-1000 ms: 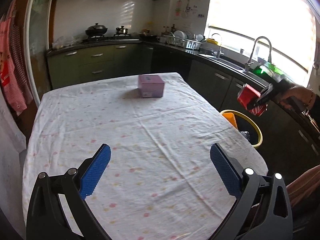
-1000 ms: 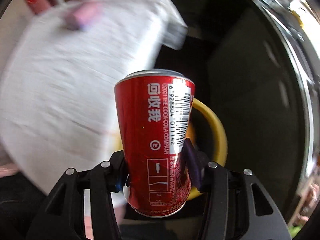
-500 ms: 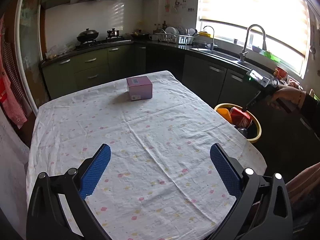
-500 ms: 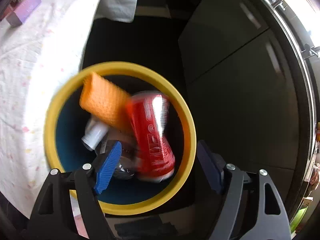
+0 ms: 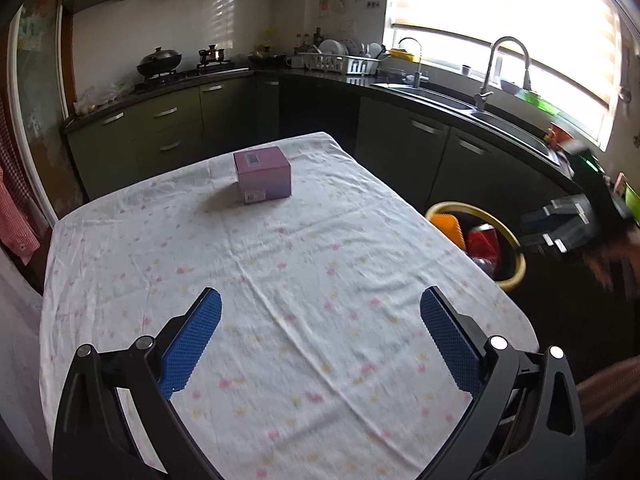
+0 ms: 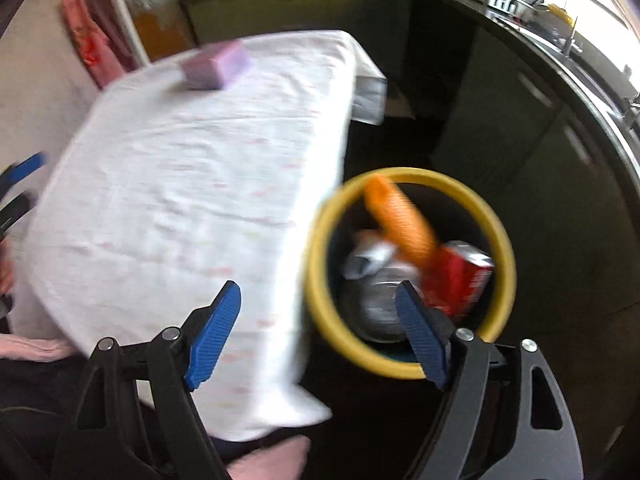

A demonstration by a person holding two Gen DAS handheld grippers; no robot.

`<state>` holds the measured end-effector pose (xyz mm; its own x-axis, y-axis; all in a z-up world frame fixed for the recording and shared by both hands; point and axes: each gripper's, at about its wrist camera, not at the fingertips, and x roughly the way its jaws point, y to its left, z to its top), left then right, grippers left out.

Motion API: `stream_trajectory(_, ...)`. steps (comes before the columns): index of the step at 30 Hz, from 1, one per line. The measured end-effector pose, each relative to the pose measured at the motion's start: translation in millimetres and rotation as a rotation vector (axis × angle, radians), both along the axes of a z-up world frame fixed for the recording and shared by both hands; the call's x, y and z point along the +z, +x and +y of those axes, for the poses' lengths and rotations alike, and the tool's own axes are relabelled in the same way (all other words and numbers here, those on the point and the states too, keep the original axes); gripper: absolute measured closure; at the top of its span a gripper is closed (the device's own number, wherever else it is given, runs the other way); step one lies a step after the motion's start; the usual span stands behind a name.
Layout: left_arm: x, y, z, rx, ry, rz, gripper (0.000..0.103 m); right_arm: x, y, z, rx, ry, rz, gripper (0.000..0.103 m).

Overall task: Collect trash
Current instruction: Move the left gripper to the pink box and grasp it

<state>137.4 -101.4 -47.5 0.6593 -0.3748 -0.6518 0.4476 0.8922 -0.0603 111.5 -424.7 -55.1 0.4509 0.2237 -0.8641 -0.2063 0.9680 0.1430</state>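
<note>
A pink box (image 5: 263, 175) stands on the far half of the white flowered tablecloth (image 5: 280, 280); it also shows blurred in the right wrist view (image 6: 216, 66). My left gripper (image 5: 318, 340) is open and empty above the near part of the table. A yellow-rimmed bin (image 6: 496, 236) stands on the floor by the table's right edge. In it lie a red cola can (image 6: 460, 280), an orange packet (image 6: 404, 220) and other trash. My right gripper (image 6: 316, 336) is open and empty above the bin's near rim; it shows blurred in the left wrist view (image 5: 560, 228).
Dark green kitchen cabinets (image 5: 440, 160) with a sink and tap (image 5: 496, 76) run along the back and right. A stove with pots (image 5: 160, 64) stands at the back left. Red cloth (image 5: 16, 220) hangs at the left.
My right gripper carried the red can over the bin, opened and dropped it in. It has since drawn back and turned toward the table. My left gripper stayed open above the table.
</note>
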Motion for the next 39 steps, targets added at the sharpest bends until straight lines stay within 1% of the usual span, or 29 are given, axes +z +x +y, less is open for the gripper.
stream_trajectory(4, -1, 44, -14, 0.012, -0.018, 0.047, 0.005, -4, -8, 12, -0.010, 0.070, -0.049, 0.027)
stream_trajectory(6, -3, 68, -23, 0.034, -0.033, 0.078, 0.005, -4, -10, 14, -0.026, 0.078, -0.073, 0.025)
stream_trajectory(8, -5, 87, -32, 0.050, -0.037, 0.085, 0.005, -6, -10, 13, -0.040, 0.104, -0.094, 0.025)
stream_trajectory(10, -6, 113, -43, 0.104, -0.003, 0.061, 0.005, -9, -11, 10, -0.054, 0.125, -0.104, 0.025)
stream_trajectory(12, -8, 134, -49, 0.138, 0.005, 0.065, 0.005, -11, -12, 8, -0.070, 0.132, -0.107, 0.024)
stream_trajectory(15, -20, 179, -55, 0.234, 0.011, 0.088, 0.005, -16, -14, 2, -0.097, 0.164, -0.120, 0.023)
stream_trajectory(19, -41, 221, -53, 0.319, 0.003, 0.137, 0.005, -23, -15, -6, -0.123, 0.238, -0.118, 0.023)
stream_trajectory(21, -51, 238, -54, 0.354, 0.007, 0.145, 0.005, -27, -14, -8, -0.129, 0.264, -0.113, 0.023)
stream_trajectory(23, -57, 247, -55, 0.352, -0.003, 0.144, 0.005, -31, -13, -8, -0.132, 0.276, -0.106, 0.023)
stream_trajectory(27, -68, 260, -65, 0.331, 0.019, 0.141, 0.005, -39, -9, -9, -0.136, 0.297, -0.085, 0.023)
stream_trajectory(31, -78, 270, -79, 0.313, 0.070, 0.135, 0.005, -44, -5, -10, -0.135, 0.313, -0.075, 0.022)
stream_trajectory(39, -88, 283, -85, 0.353, 0.089, 0.126, 0.005, -48, 0, -9, -0.127, 0.330, -0.062, 0.022)
